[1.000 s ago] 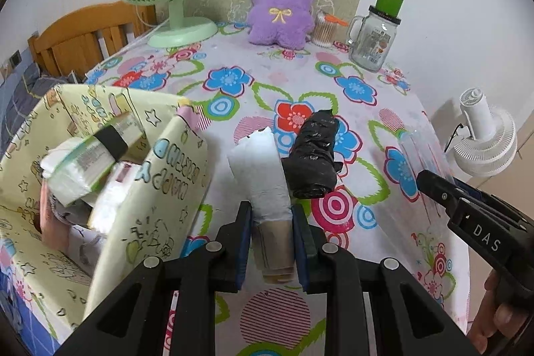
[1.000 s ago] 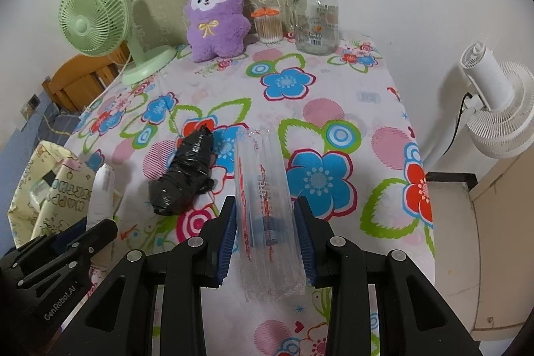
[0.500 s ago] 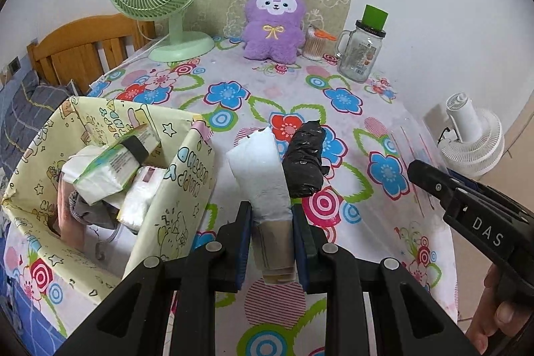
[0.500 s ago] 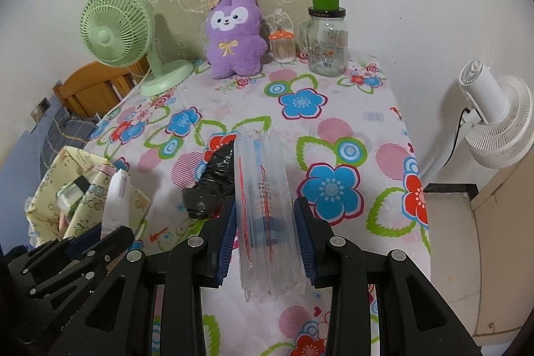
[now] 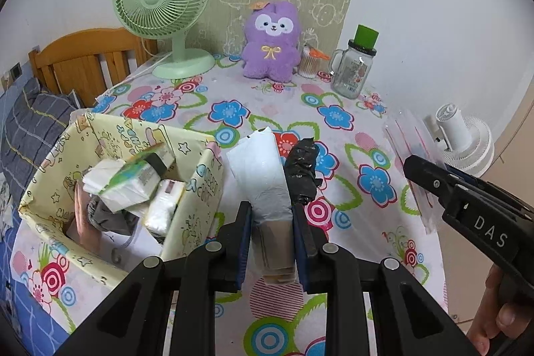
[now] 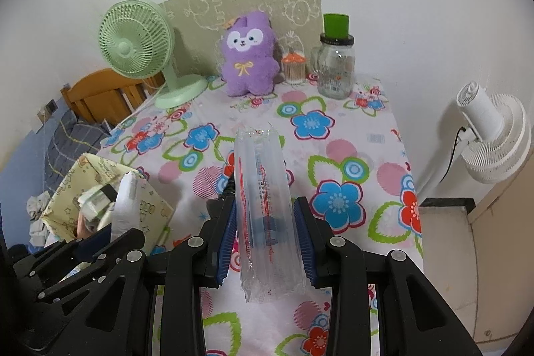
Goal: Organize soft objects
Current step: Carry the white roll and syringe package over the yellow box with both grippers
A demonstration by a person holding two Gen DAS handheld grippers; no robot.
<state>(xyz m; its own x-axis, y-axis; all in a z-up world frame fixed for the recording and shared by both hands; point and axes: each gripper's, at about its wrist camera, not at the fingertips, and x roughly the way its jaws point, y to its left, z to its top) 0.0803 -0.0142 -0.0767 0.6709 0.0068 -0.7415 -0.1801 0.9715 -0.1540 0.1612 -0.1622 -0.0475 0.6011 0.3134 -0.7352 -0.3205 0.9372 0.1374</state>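
My left gripper (image 5: pixel 270 222) is shut on a white plastic-wrapped roll (image 5: pixel 263 179), held above the flowered table just right of the yellow cartoon storage box (image 5: pixel 200 189). The box holds tissue packs (image 5: pixel 130 186) and other soft items. My right gripper (image 6: pixel 265 222) is shut on a clear inflated air-cushion bag (image 6: pixel 263 199), lifted over the table. A black crumpled plastic bag (image 5: pixel 303 169) lies on the table beyond the white roll. The right gripper also shows at the right in the left wrist view (image 5: pixel 430 179).
At the back stand a green desk fan (image 5: pixel 163 5), a purple plush toy (image 5: pixel 272 42), a toothpick jar (image 5: pixel 310 64) and a glass mug jar with green lid (image 5: pixel 353 69). A white fan (image 6: pixel 490 135) stands off the table's right edge. A wooden bed frame (image 5: pixel 83 59) is left.
Both grippers rose and pulled back with their objects; the table and box appear lower and farther. The box interior has come more fully into the left wrist view.
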